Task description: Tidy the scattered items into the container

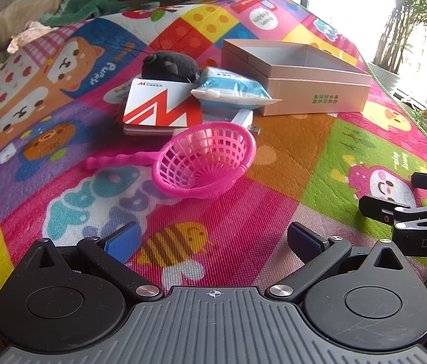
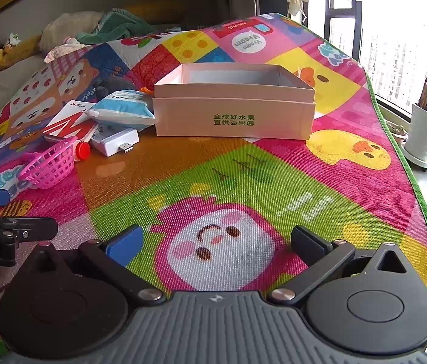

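Both grippers hang low over the bright play mat (image 2: 183,163), each with fingers spread and nothing between them: the left gripper (image 1: 213,239) faces the clutter, the right gripper (image 2: 216,242) faces the open pink box (image 2: 234,118) at upper centre of its view. The pink toy strainer (image 1: 207,157) lies nearest, mid-frame in the left view. Behind it a red-and-white card (image 1: 161,106), a blue-white packet (image 1: 231,88), a dark plush toy (image 1: 168,66) and a white USB charger (image 2: 116,141) crowd against the box's left side.
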A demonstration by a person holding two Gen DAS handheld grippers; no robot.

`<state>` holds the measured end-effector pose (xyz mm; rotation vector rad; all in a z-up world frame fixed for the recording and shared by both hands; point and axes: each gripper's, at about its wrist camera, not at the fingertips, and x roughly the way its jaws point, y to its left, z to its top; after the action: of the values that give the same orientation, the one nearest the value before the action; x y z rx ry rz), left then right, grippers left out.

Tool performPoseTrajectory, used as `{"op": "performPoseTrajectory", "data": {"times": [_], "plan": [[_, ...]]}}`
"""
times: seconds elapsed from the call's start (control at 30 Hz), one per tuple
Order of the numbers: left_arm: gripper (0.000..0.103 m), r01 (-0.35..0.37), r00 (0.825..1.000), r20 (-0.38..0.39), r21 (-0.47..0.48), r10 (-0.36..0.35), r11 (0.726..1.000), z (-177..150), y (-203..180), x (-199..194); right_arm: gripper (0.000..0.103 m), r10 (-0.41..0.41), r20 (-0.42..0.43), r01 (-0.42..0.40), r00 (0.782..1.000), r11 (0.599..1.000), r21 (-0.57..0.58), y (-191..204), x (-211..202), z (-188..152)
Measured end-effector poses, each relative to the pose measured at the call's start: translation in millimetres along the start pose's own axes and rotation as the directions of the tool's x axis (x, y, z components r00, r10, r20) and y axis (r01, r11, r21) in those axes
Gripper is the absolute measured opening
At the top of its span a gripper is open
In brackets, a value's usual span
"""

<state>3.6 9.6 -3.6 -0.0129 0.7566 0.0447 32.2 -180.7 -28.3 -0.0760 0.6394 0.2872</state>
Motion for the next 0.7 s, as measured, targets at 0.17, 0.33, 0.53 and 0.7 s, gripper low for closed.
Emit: {"op": "performPoseTrajectory", "data": {"times": [0.17, 0.33, 0.53, 0.7], "plan": [[0.103, 0.009, 1.000, -0.003, 0.077, -0.009, 0.997, 3, 3, 0, 0.103, 0.008, -0.004, -0.008, 1.000, 1.000, -0.007, -1, 1, -1], [0.103, -0.037, 0.999, 0.015, 0.144, 0.035, 0.989, 15, 10, 2, 0.103, 0.015, 0.008, -0.015, 1.000, 1.000, -0.018, -1, 0, -3], [0.103, -0.092, 0.995, 0.045, 0.163, 0.085, 0.982, 30, 19, 3, 0.103, 0.047, 0.020, -0.046, 0.999, 0.998, -0.044, -4, -2, -4], [0.103, -0.175, 0.983, 0.083, 0.218, 0.161, 0.960, 36, 36, 6, 0.103, 0.077, -0.008, -0.077, 0.997, 0.994, -0.082, -5, -1, 9]]}}
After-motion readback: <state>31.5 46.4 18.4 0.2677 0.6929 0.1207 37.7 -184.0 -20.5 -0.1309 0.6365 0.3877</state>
